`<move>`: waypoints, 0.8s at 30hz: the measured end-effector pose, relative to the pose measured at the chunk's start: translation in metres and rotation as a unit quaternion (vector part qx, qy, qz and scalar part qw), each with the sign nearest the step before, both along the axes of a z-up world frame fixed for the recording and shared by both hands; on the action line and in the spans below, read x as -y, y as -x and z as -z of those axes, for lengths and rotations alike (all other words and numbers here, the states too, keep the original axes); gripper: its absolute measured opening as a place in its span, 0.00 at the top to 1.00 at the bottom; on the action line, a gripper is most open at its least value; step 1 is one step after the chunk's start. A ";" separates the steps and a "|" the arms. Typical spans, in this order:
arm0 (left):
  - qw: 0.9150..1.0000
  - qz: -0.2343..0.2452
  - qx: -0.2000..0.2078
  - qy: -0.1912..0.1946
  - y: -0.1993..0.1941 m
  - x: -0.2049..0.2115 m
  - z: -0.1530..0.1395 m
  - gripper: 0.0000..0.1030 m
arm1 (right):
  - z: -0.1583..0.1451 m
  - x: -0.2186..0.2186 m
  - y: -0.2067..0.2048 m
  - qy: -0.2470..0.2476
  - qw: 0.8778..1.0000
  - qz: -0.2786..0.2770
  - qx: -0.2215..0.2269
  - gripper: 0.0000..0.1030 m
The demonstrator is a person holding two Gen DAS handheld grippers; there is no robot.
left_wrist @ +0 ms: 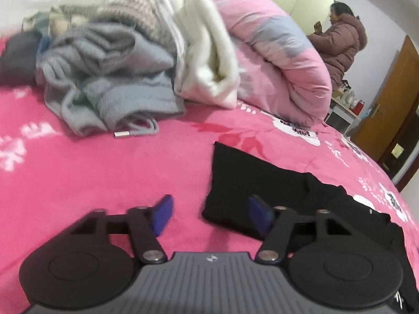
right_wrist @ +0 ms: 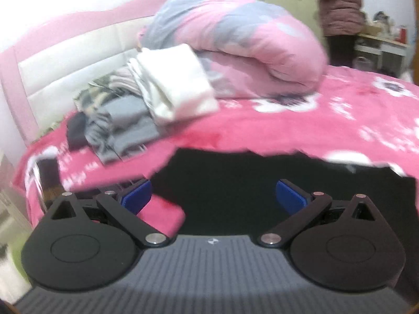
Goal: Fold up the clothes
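Black garment (left_wrist: 275, 183) lies spread flat on a bright pink flowered bedspread (left_wrist: 104, 170), reaching from the middle of the bed toward its right edge. At far left a heap of grey knitwear (left_wrist: 110, 78) sits near the headboard, a cord with a metal tip trailing from it. Just right of the heap, folded white clothes (left_wrist: 204, 52) lean against a rolled pink and grey quilt (left_wrist: 275, 60). The left gripper (left_wrist: 210, 216) hovers with its blue fingers spread wide and empty, one over bare bedspread, the other over the garment's near corner. The right gripper (right_wrist: 213, 196) is likewise parted, holding nothing, above the dark cloth. At far right a person (left_wrist: 340, 41) in a padded coat stands beside the bed.
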State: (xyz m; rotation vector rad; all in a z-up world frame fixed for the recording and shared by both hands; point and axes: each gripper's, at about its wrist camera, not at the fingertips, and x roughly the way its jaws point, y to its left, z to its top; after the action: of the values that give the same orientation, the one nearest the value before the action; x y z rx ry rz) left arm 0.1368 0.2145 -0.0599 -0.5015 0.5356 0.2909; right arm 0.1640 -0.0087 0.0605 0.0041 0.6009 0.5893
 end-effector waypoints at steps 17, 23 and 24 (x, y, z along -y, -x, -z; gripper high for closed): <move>0.999 0.050 0.008 -0.009 -0.006 0.013 0.011 0.87 | 0.083 -0.218 -0.179 0.103 0.982 -0.076 -0.138 0.26; 0.997 0.058 0.036 -0.030 0.002 0.020 0.005 0.90 | 0.116 -0.249 -0.202 0.162 0.972 -0.059 -0.160 0.57; 0.997 0.060 0.044 -0.036 0.004 0.023 0.003 0.90 | 0.116 -0.249 -0.201 0.164 0.973 -0.058 -0.153 0.70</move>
State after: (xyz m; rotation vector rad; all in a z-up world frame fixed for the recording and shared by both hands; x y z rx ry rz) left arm 0.1326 0.1919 -0.0630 -0.4088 0.4654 0.1710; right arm 0.3653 0.2403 -0.0556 -0.2558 0.9989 0.6013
